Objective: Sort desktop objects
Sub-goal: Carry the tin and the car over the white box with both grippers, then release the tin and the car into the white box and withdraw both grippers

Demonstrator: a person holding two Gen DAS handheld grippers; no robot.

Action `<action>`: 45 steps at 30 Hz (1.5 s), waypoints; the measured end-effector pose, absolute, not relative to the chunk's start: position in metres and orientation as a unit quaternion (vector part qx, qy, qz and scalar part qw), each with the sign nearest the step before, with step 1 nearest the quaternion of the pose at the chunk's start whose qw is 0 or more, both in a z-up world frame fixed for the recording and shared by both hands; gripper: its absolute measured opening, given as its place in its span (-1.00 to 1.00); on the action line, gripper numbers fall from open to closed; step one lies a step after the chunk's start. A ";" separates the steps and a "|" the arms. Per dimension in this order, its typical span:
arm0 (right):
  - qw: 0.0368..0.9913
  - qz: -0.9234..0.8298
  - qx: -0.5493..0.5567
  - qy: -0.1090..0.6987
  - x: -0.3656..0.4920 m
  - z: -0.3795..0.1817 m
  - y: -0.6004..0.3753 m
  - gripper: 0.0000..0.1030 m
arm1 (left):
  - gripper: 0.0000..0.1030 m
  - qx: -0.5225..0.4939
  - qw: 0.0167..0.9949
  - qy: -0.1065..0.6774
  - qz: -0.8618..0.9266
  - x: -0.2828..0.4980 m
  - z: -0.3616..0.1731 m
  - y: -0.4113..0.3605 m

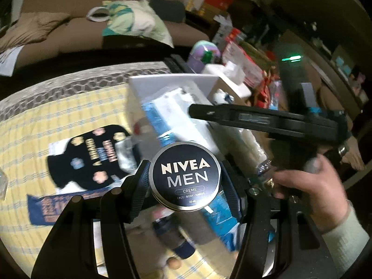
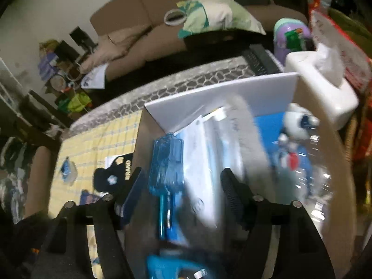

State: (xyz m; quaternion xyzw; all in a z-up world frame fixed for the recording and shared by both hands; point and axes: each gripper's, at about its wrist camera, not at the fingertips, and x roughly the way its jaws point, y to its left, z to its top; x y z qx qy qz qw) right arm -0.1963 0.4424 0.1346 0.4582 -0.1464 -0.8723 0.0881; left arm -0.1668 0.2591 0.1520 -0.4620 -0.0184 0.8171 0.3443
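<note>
A round black Nivea Men creme tin (image 1: 184, 177) sits between the fingers of my left gripper (image 1: 184, 186), which is shut on its rim, above an open cardboard box (image 1: 162, 81). My right gripper (image 2: 181, 186) hangs over the same box (image 2: 309, 107) with its jaws wide. A translucent blue plastic item with a handle (image 2: 166, 169) lies between its fingers, nearer the left one, and the pads do not press it. In the left wrist view the right gripper (image 1: 197, 114) reaches over the box from the right, held by a hand (image 1: 313, 186).
The box holds white and blue packs (image 2: 209, 134) and a blue-and-white figure in clear plastic (image 2: 295, 144). A white tissue box (image 2: 325, 93) and a purple container (image 2: 288, 34) stand behind it. A black printed card (image 1: 93, 158) lies on the yellow checked cloth (image 1: 46, 121).
</note>
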 end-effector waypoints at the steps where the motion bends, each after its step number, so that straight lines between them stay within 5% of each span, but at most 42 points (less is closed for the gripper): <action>1: 0.086 -0.875 0.453 -0.149 -0.187 0.140 0.451 0.54 | 0.10 -0.465 0.347 -0.014 0.814 -0.168 0.150 0.268; 12: 0.097 -0.878 0.442 -0.159 -0.141 0.153 0.497 0.59 | 0.10 -0.491 0.325 0.050 0.806 -0.188 0.111 0.333; 15: 0.098 -0.877 0.445 -0.152 -0.137 0.147 0.496 0.59 | 0.64 -0.486 0.319 0.044 0.813 -0.183 0.118 0.334; 17: 0.105 -0.876 0.444 -0.160 -0.135 0.145 0.494 0.59 | 0.81 -0.478 0.318 0.034 0.818 -0.181 0.126 0.329; 34: 0.132 -0.881 0.433 -0.139 -0.100 0.177 0.432 0.72 | 0.97 -0.469 0.250 -0.029 0.847 -0.139 0.177 0.193; 40: 0.116 -0.891 0.427 -0.104 -0.072 0.189 0.400 0.98 | 0.99 -0.462 0.235 -0.041 0.854 -0.110 0.190 0.157; 45: 0.110 -0.899 0.420 -0.059 -0.049 0.204 0.370 1.00 | 1.00 -0.452 0.231 -0.047 0.860 -0.086 0.205 0.136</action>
